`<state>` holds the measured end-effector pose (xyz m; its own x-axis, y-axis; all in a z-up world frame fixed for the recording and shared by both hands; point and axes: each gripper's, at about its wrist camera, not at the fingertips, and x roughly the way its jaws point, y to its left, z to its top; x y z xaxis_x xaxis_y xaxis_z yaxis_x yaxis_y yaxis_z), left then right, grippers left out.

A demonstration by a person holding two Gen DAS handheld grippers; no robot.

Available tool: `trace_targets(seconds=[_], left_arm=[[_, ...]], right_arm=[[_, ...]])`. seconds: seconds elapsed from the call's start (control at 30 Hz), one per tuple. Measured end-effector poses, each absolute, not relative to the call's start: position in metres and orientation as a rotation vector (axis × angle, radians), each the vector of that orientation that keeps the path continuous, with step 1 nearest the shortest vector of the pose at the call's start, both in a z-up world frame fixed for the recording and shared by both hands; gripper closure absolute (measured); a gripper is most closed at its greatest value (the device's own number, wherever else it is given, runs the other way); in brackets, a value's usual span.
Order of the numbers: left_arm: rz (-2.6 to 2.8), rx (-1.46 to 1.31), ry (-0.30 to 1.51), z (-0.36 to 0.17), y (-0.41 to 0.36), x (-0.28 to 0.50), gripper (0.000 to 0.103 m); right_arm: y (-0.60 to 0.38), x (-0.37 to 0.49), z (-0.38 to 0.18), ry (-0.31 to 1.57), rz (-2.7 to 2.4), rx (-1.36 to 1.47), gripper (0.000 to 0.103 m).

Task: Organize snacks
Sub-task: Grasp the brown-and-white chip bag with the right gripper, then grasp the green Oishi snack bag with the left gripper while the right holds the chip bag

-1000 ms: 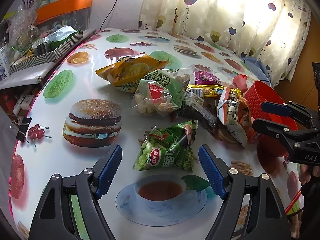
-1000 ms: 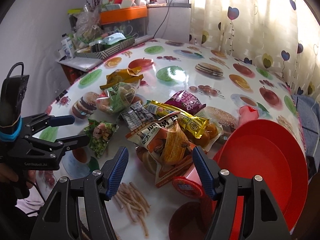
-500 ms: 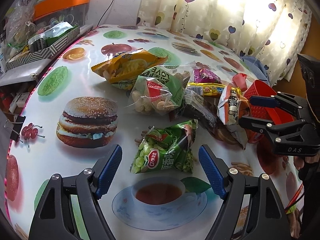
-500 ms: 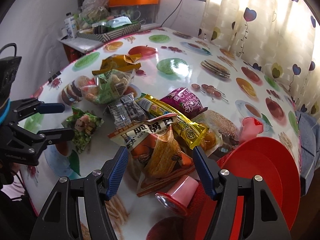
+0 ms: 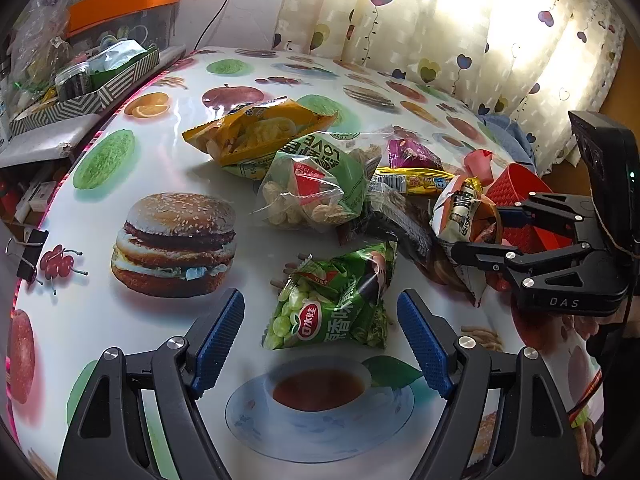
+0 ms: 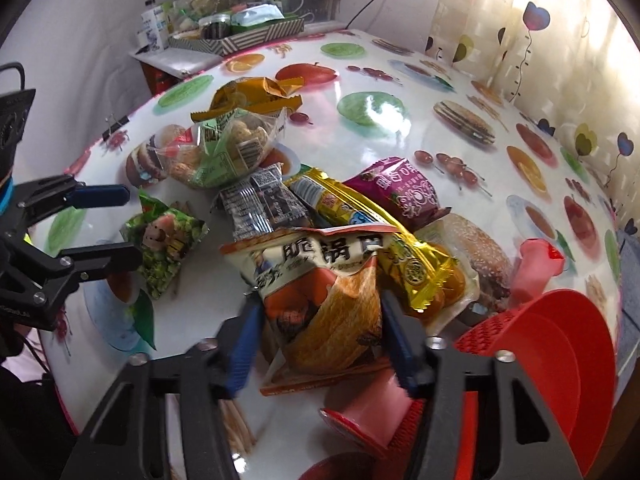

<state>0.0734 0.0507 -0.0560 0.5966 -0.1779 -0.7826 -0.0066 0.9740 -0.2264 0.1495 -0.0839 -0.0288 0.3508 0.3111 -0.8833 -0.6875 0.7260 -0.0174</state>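
Note:
A pile of snack packets lies on the printed tablecloth. My left gripper (image 5: pixel 320 340) is open, its blue pads either side of a green pea packet (image 5: pixel 334 312), just short of it. My right gripper (image 6: pixel 320 344) has its blue pads around the lower end of an orange-and-white chip packet (image 6: pixel 320 296), close to its sides; I cannot tell whether they press it. That packet (image 5: pixel 460 216) and the right gripper (image 5: pixel 488 232) show at the right of the left wrist view. A red basket (image 6: pixel 560 340) sits at the right, a pink cup (image 6: pixel 372 420) beside it.
The pile also holds a yellow chip bag (image 5: pixel 256 136), a green-and-clear biscuit bag (image 5: pixel 316 188), a dark packet (image 6: pixel 264 204), a gold packet (image 6: pixel 376 236) and a purple packet (image 6: pixel 400 188). A striped tray of clutter (image 5: pixel 80 92) stands beyond the table's left edge. Curtains hang behind.
My right gripper has moved forward and down onto the orange-and-white chip packet, its pads narrowing around it. My left gripper has edged slightly toward the green pea packet.

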Motion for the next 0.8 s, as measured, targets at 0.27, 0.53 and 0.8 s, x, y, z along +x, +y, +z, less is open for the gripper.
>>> trace_targets(seconds=[0.27, 0.53, 0.8], left_arm=[[-0.107, -0.236, 0.925, -0.058, 0.055, 0.074, 0.024], [-0.124, -0.25, 0.933, -0.06, 0.052, 0.078, 0.024], [-0.135, -0.225, 0.944, -0.066, 0.038, 0.088, 0.024]], right_arm=[[-0.09, 0.134, -0.012, 0.958, 0.653, -0.32, 0.056], [-0.095, 0.115, 0.008, 0.904, 0.634, -0.219, 0.056], [-0.1, 0.108, 0.007, 0.914, 0.61, -0.176, 0.056]])
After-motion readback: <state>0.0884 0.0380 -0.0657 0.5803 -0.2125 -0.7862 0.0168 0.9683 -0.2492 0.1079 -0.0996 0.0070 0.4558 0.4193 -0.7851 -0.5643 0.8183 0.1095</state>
